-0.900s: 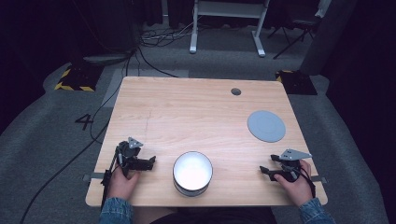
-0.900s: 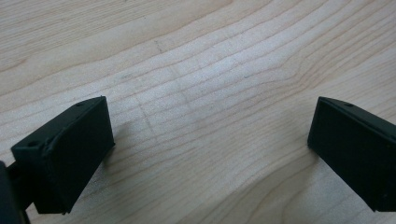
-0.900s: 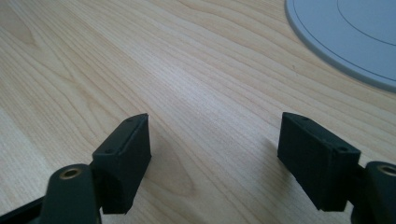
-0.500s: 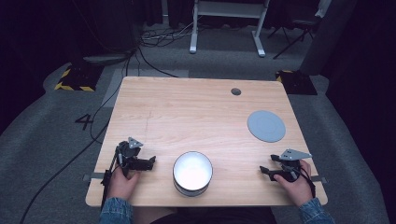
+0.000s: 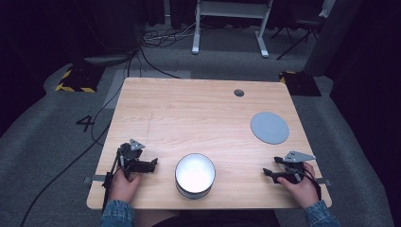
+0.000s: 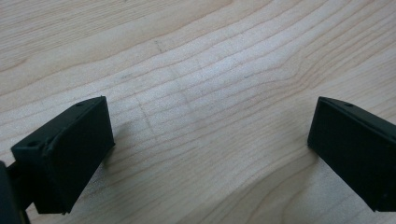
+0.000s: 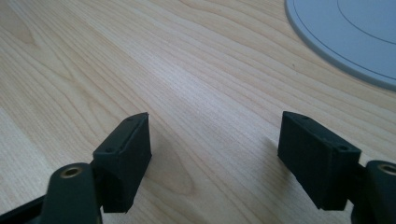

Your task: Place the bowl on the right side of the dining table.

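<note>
Near the front edge of the wooden table (image 5: 198, 113), a round bowl (image 5: 195, 175) is sitting upright between the two grippers, well apart from each. Its dark rim is ringing a pale, whitish inside that is showing no contents from the high view; whether anything thin is lying at the bottom cannot be told.

To the bowl's left, the left gripper (image 5: 152, 164) is resting low over the wood in the person's left hand (image 5: 124, 185), its jaws pointing toward the bowl. From the left gripper view its black jaws are standing wide apart, released, with bare wood grain lying between them and nothing in their grasp.

To the bowl's right, the right gripper (image 5: 266, 172) is lying in the right hand (image 5: 299, 187), near the table's right front corner, its jaws also pointing inward toward the bowl. From the right gripper view these jaws are likewise gaping, grasping nothing, with plain table between them.

Farther back on the right side, a flat grey disc (image 5: 269, 127) is lying on the table, well apart from the bowl and closer to the right gripper; its edge (image 7: 345, 32) is showing at the upper right of the right gripper view. A small dark hole (image 5: 239, 92) is sitting in the tabletop toward the far edge, beyond the disc.
</note>
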